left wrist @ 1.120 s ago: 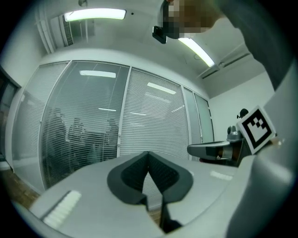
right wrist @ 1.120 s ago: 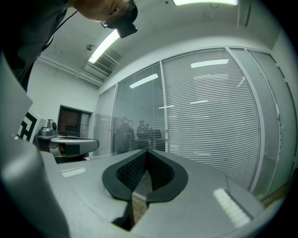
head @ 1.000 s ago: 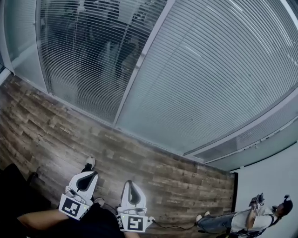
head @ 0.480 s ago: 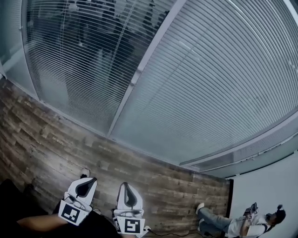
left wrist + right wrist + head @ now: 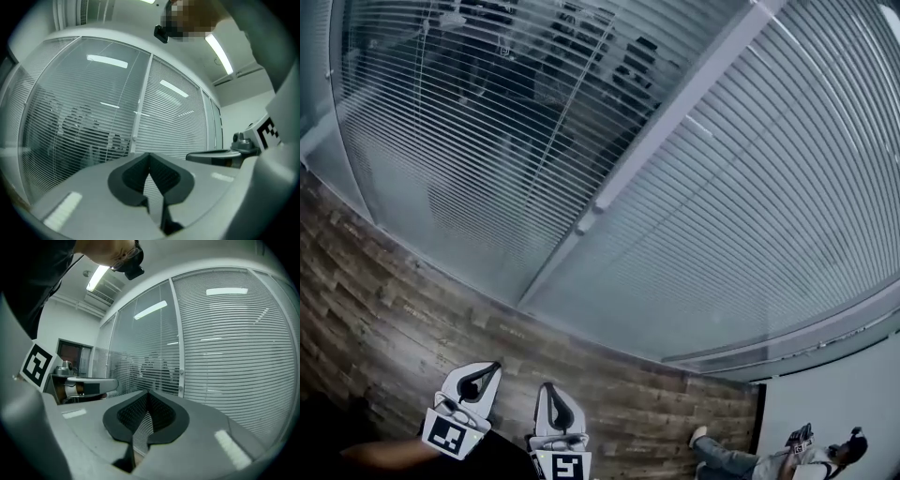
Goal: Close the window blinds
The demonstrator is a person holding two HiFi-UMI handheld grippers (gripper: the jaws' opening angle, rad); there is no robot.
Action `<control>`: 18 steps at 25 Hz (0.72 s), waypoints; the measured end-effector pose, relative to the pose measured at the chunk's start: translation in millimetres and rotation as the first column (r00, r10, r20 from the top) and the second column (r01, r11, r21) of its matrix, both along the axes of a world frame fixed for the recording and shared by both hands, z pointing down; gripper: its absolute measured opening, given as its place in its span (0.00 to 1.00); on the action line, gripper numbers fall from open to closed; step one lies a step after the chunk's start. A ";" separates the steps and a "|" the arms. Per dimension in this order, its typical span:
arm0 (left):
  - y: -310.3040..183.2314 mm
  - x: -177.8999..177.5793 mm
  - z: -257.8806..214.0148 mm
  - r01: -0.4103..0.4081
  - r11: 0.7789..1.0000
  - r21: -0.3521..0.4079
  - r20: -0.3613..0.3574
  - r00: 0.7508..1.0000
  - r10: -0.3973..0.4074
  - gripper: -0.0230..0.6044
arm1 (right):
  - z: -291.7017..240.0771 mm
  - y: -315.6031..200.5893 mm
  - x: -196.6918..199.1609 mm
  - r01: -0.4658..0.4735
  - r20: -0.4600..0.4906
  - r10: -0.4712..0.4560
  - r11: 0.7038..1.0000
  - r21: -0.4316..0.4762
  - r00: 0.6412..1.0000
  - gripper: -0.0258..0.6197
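Note:
Two window blinds hang side by side on a glass wall. The left blind (image 5: 487,141) has its slats turned open, and dark figures show through it. The right blind (image 5: 787,187) has its slats flat and lets nothing through. A pale post (image 5: 675,122) divides them. A thin cord (image 5: 420,84) hangs in front of the left blind. My left gripper (image 5: 473,382) and right gripper (image 5: 555,398) are held low, well short of the blinds. Both are shut with nothing between the jaws, as the left gripper (image 5: 149,155) and right gripper (image 5: 148,393) show in their own views.
Wood-plank floor (image 5: 394,281) runs along the foot of the glass wall. A person (image 5: 806,452) sits at the bottom right beside a white wall (image 5: 834,394). Ceiling lights reflect in the glass.
The head view has tipped upward, so the blinds fill more of the picture. Both grippers sit lower in the frame and stay shut and side by side.

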State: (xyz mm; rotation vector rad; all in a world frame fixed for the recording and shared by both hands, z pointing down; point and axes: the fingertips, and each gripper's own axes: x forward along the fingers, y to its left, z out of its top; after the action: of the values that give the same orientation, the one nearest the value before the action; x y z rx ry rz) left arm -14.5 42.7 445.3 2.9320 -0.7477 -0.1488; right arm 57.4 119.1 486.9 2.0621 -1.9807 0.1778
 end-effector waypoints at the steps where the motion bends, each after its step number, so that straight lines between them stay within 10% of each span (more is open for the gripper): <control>1: -9.2 -1.4 -2.6 0.001 1.000 0.002 0.000 1.000 -0.001 0.04 | -5.3 -9.7 0.0 -0.008 0.004 0.008 1.000 0.017 1.000 0.04; 5: -43.3 0.5 -16.1 -0.017 1.000 0.012 -0.005 1.000 0.017 0.04 | -55.5 -63.5 8.1 -0.067 0.043 0.060 0.978 0.198 0.997 0.04; 18: -89.3 26.8 -17.0 -0.023 1.000 0.003 0.027 0.999 0.023 0.04 | -85.6 -134.3 82.9 -0.172 0.026 0.171 0.946 0.274 0.985 0.04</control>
State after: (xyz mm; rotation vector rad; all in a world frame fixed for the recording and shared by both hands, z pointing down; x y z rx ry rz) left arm 12.3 -46.6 428.3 2.9503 -0.7174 -0.1079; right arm 140.3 -15.2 401.3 2.4090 -1.9174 -0.0672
